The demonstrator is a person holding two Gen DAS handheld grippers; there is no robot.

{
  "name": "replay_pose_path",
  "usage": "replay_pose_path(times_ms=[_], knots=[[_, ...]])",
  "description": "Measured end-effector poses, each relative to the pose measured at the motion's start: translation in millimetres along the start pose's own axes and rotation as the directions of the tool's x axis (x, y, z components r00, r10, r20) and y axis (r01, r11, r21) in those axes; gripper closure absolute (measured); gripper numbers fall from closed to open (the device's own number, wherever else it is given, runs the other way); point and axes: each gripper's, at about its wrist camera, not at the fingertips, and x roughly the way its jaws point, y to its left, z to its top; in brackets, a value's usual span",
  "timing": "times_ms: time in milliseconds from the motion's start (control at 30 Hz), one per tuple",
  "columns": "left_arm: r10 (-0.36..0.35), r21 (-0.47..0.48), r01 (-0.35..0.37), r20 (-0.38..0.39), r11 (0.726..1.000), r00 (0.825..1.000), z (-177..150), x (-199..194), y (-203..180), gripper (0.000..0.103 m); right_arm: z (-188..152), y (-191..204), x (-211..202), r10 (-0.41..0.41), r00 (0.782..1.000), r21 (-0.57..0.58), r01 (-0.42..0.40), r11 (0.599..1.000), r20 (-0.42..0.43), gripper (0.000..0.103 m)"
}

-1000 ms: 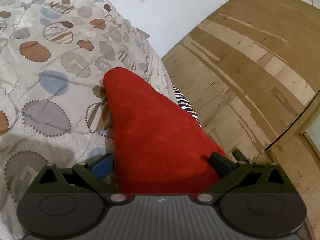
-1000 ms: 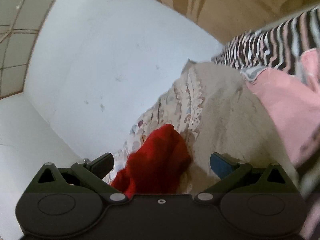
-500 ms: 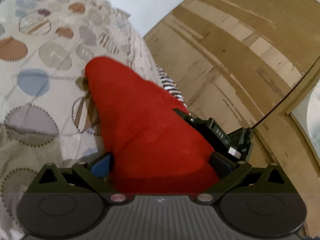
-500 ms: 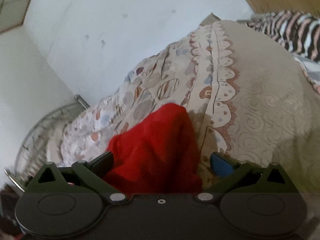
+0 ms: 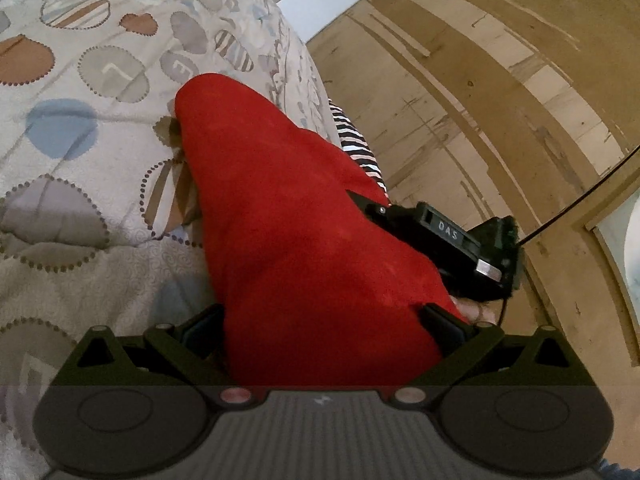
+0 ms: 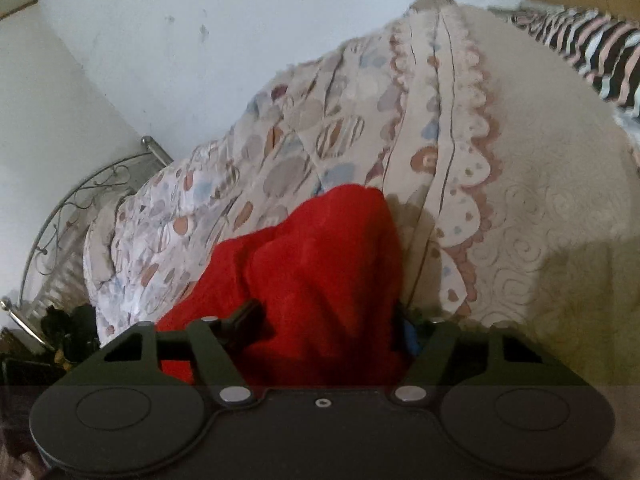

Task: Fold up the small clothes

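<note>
Two tongs are gripping one red garment (image 5: pixel 304 240) above a bed covered by a patterned quilt (image 5: pixel 80 128). In the left wrist view, the left tongs (image 5: pixel 320 324) are clenched on the near part of the red garment, with the cloth filling the gap between the two fingers and running forward in a tapering fold whose far tip is lying on the quilt. Just to the right of the fold, the right tongs (image 5: pixel 444 236) are showing as a black body marked with pale letters, pressed against the cloth edge. A striped fabric (image 5: pixel 356 148) is peeking out beyond the garment, beside the wooden headboard (image 5: pixel 480 100). In the right wrist view, the right tongs (image 6: pixel 324 324) are clenched on the red garment (image 6: pixel 320 264), the left finger (image 6: pixel 244 320) biting into a bunched fold and the blue-padded finger mostly hidden behind cloth. The garment is rising in a rounded hump over the quilt (image 6: pixel 400 128). A metal bed frame (image 6: pixel 80 188) is curving at the left, under a white wall (image 6: pixel 200 40).
</note>
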Motion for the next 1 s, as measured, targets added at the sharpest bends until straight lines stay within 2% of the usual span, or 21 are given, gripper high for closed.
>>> replay_pose_path(times_ms=[67,200,333,400,467,567,633,767,867,1000], knots=[[-0.005,-0.007,0.005,-0.008,1.0,1.0,1,2,1,0.0,-1,-6,1,0.011,1.0,0.049,-0.012,0.999,0.017,0.027],[-0.001,-0.013,0.0,-0.048,1.0,0.999,7,4,2,0.0,-5,6,0,-0.04,0.998,0.022,0.039,0.999,0.048,0.029],[-0.01,-0.022,0.009,-0.062,1.0,0.998,9,7,5,0.0,-3,15,-3,-0.072,0.996,0.004,0.072,0.997,0.046,0.041],[-0.044,-0.078,0.04,-0.058,0.996,0.997,4,11,12,0.001,-5,20,-3,-0.089,0.994,-0.001,0.09,0.996,0.057,0.045],[-0.083,-0.138,0.076,-0.043,0.987,0.996,-2,13,20,0.005,-7,26,-5,-0.107,0.991,-0.001,0.108,0.994,0.075,0.05],[-0.087,-0.164,0.083,-0.014,0.983,0.996,-4,6,22,0.017,-5,36,-9,-0.13,0.986,0.005,0.131,0.991,0.101,0.059],[-0.087,-0.183,0.086,-0.002,0.979,0.996,-3,1,23,0.026,-3,48,-12,-0.142,0.984,-0.014,0.144,0.989,0.111,0.061],[-0.106,-0.238,0.111,0.034,0.965,0.994,-7,-10,28,0.035,1,77,-20,-0.152,0.98,-0.071,0.162,0.984,0.128,0.063],[-0.102,-0.202,0.112,0.057,0.973,0.993,-7,-26,19,0.037,2,101,-28,-0.13,0.979,-0.115,0.149,0.982,0.155,0.063],[-0.037,-0.119,0.045,0.071,0.992,0.997,7,-57,8,0.037,2,129,-28,-0.088,0.979,-0.13,0.113,0.985,0.185,0.064]])
